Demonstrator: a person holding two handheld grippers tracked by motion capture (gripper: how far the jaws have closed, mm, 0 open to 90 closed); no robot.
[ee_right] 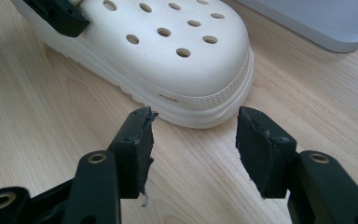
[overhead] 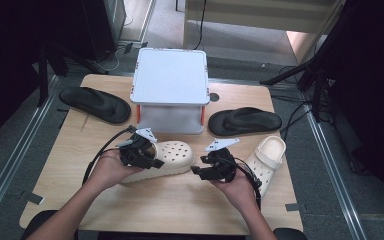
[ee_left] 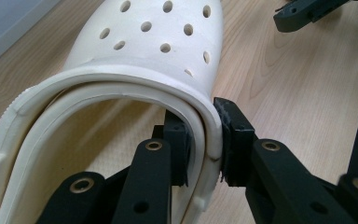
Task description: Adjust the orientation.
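A cream clog [overhead: 172,156] with holes over its toe lies on the wooden table [overhead: 180,205], toe to the right. My left gripper [overhead: 149,156] is at its heel opening. In the left gripper view the jaws pinch the clog's [ee_left: 154,46] side wall and folded strap between the pads, left gripper [ee_left: 204,145] shut on it. My right gripper [overhead: 198,170] sits just off the toe, pointing at it. In the right gripper view the right gripper [ee_right: 193,140] stands open with bare table between its pads, a little short of the clog's toe [ee_right: 168,51].
A second cream clog [overhead: 268,156] lies to the right of my right hand. Two black flip-flops [overhead: 95,104] [overhead: 245,121] flank a white box-like stand [overhead: 170,82] at the back middle. The table's front edge is close to my forearms.
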